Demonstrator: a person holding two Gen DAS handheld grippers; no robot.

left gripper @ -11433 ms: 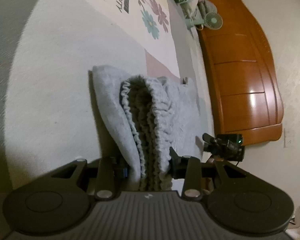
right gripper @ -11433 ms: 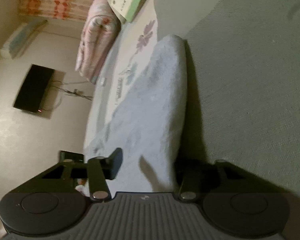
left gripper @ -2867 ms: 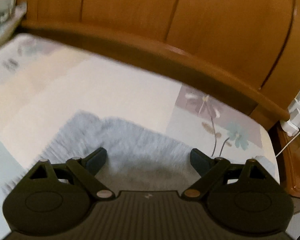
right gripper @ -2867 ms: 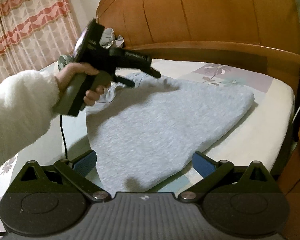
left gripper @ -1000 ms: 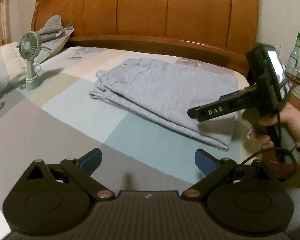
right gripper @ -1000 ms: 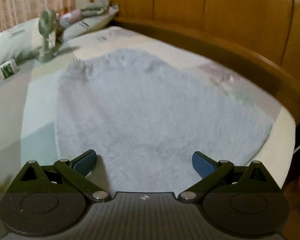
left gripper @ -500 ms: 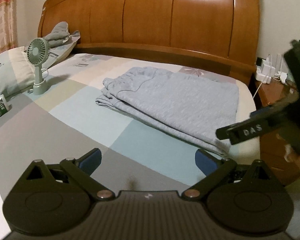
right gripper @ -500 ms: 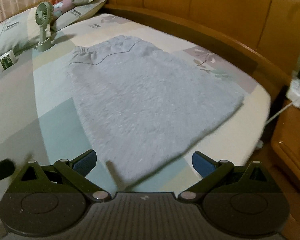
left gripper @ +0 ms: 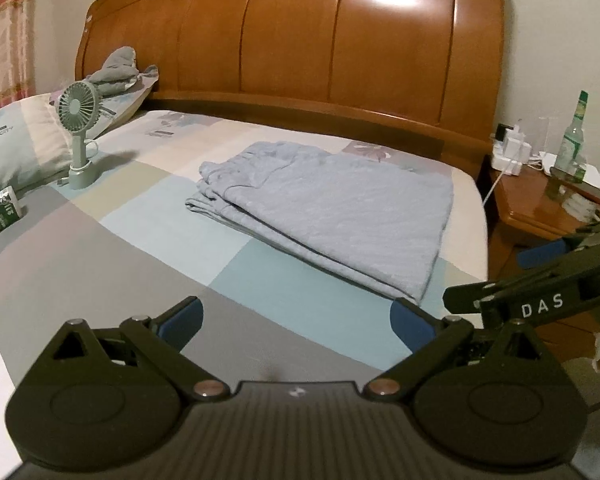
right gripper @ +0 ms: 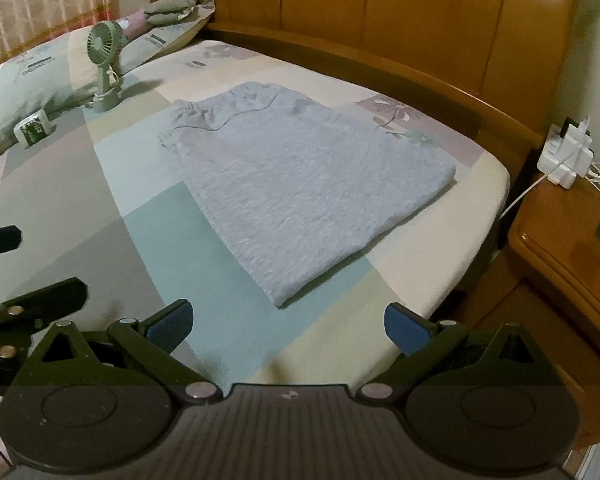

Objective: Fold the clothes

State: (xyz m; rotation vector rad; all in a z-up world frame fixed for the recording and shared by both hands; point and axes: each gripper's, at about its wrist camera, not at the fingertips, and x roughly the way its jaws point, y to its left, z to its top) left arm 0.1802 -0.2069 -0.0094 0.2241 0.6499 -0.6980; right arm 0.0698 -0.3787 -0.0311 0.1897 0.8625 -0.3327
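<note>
A light grey garment (left gripper: 332,212) (right gripper: 300,184) lies folded flat into a rectangle on the bed's patchwork sheet (left gripper: 148,264) (right gripper: 112,184), waistband end towards the pillows. My left gripper (left gripper: 296,320) hovers open above the sheet, short of the garment's near edge, nothing between its blue pads. My right gripper (right gripper: 286,326) is open too, just in front of the garment's near corner, holding nothing. The right gripper's fingers (left gripper: 540,256) show at the right edge of the left wrist view; the left gripper's fingers (right gripper: 0,240) show at the left edge of the right wrist view.
A wooden headboard (left gripper: 340,48) (right gripper: 400,12) rises behind the bed. A small green fan (left gripper: 78,136) (right gripper: 106,68), a green packet (left gripper: 2,208) (right gripper: 34,128) and pillows (left gripper: 12,144) sit left. A wooden nightstand (left gripper: 540,208) (right gripper: 572,240) with bottle (left gripper: 576,136) and charger (right gripper: 568,152) stands right.
Both grippers have drawn back from the folded garment and stay open. The right gripper has dropped lower at the right of the left wrist view. The garment has not moved.
</note>
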